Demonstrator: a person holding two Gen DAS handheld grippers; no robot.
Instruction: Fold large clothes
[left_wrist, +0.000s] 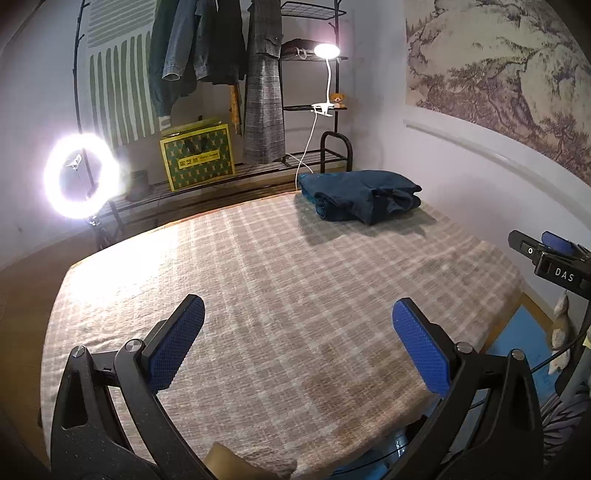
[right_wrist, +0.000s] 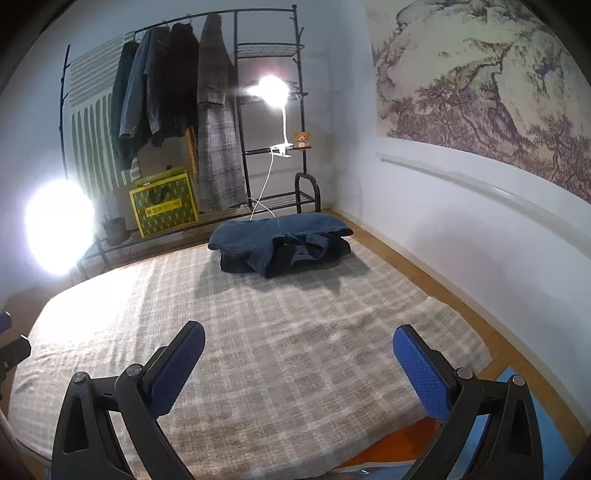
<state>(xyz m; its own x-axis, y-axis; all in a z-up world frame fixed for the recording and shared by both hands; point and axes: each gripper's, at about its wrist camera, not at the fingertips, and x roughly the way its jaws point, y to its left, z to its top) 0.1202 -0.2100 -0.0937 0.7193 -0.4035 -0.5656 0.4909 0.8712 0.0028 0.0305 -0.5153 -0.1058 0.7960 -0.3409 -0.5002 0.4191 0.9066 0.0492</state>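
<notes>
Denim jacket (right_wrist: 280, 242), folded, lies at twelve o'clock on my checked blanket (right_wrist: 258, 350), well apart from my left hand-held gripper (left_wrist: 297, 345) and right hand-held gripper (right_wrist: 298, 363), both spread wide, gripping nothing.

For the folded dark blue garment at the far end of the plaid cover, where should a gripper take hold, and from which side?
Probably the loose flap draping over the near edge of the dark blue garment, approached from the near side over the plaid cover. That flap hangs free of the stacked layers, so one pad could slip under it. Both the left gripper and right gripper stand open and well short of it.
</notes>
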